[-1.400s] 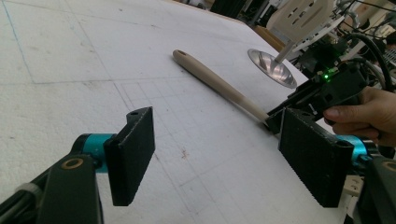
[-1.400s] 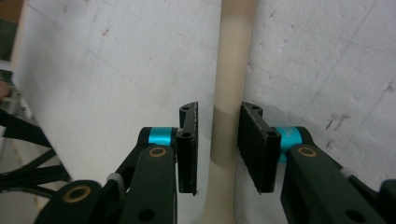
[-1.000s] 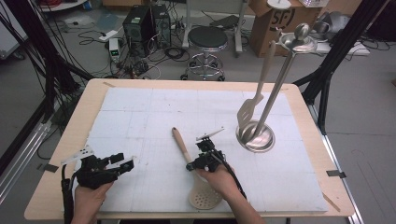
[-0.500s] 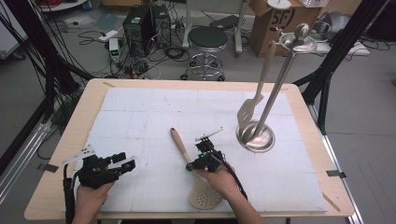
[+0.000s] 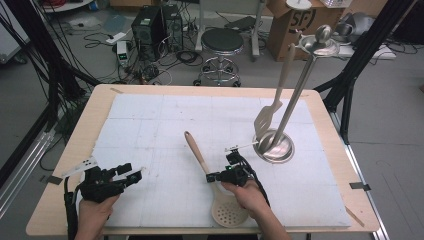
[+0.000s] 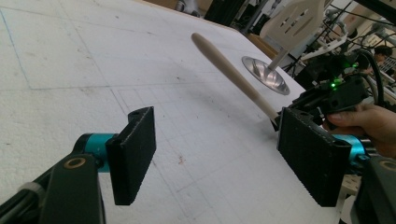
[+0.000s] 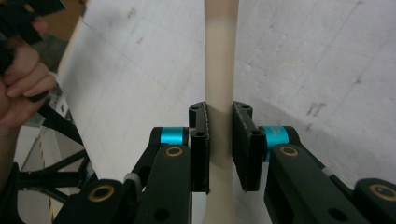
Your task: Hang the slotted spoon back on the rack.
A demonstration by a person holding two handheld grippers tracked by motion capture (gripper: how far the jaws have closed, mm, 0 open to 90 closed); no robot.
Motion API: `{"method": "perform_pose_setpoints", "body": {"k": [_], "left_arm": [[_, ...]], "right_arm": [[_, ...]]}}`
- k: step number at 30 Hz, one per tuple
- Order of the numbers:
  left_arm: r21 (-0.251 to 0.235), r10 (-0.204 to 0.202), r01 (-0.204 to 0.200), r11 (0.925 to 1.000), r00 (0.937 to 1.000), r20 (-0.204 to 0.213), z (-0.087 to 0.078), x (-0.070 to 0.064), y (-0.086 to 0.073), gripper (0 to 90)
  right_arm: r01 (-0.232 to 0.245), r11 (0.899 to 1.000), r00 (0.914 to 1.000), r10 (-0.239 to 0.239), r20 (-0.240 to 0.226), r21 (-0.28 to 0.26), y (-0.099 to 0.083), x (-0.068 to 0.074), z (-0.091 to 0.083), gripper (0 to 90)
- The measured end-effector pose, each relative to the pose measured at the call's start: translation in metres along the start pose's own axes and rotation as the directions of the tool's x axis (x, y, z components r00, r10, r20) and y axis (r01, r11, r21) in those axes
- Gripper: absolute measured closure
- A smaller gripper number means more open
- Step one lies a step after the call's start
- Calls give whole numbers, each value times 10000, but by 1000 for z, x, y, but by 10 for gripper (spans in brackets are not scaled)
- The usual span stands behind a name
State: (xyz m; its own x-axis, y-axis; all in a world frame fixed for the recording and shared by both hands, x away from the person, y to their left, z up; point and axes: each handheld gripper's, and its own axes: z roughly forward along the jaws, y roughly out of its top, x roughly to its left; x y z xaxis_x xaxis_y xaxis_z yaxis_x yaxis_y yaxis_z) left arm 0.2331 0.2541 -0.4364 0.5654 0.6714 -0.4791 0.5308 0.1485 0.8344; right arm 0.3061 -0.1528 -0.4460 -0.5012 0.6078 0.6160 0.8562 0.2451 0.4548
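Beige plastic skimmer spoon [image 5: 220,190] sits low in the centre of the high view, perforated bowl near the table's [image 5: 65,150] bottom edge. The right gripper [image 5: 226,175] is pinching its handle, jaws pressed on both sides in its own view [image 7: 219,140]. Lower left, the left gripper [image 5: 131,173] has its jaws spread wide around nothing. Farther back, upper right, a slotted spatula [image 5: 270,112] hangs on a metal stand [image 5: 274,147].
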Motion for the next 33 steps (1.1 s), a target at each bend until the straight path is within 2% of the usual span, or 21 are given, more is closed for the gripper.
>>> {"method": "perform_pose_setpoints", "body": {"k": [4, 7, 11, 15, 21, 22, 23, 26, 31, 33], "left_arm": [[80, 208, -208, 9998, 9998, -22, 1, -3, 0, 289], [87, 184, -184, 9998, 9998, -14, 2, -3, 0, 290], [36, 215, -215, 9998, 9998, -24, 1, -3, 1, 290], [4, 171, -171, 9999, 9999, -24, 1, -3, 0, 290], [26, 220, -220, 9998, 9998, -19, 0, -3, 0, 290], [8, 216, -216, 9998, 9998, -19, 1, -3, 0, 290], [13, 223, -223, 9997, 9997, -20, 0, -3, 0, 290], [39, 203, -203, 9998, 9998, -17, 1, -3, 0, 290], [38, 202, -202, 9998, 9998, 2, 1, -4, 0, 290], [7, 171, -171, 9999, 9999, 19, 2, -4, 0, 290]], "right_arm": [[0, 9976, 9996, -19, -271, -685, -7, -4, -13, 792], [-43, 9905, 9992, -13, -407, -1375, -10, -5, -27, 792], [-24, 9723, 9989, -88, -468, -2337, -13, -6, -49, 792], [241, 9483, 9988, -360, -318, -3165, -16, -6, -67, 792], [494, 8951, 9983, -586, -72, -4432, -25, -6, -89, 792], [582, 8836, 9978, -662, -8, -4647, -27, -6, -92, 791], [616, 8772, 9977, -681, 35, -4761, -29, -5, -95, 791], [903, 8405, 9958, -854, 340, -5342, -35, -1, -105, 791], [1531, 7703, 9882, -1180, 976, -6190, -41, 8, -124, 791], [1722, 7481, 9850, -1244, 1196, -6409, -41, 10, -132, 791]]}}
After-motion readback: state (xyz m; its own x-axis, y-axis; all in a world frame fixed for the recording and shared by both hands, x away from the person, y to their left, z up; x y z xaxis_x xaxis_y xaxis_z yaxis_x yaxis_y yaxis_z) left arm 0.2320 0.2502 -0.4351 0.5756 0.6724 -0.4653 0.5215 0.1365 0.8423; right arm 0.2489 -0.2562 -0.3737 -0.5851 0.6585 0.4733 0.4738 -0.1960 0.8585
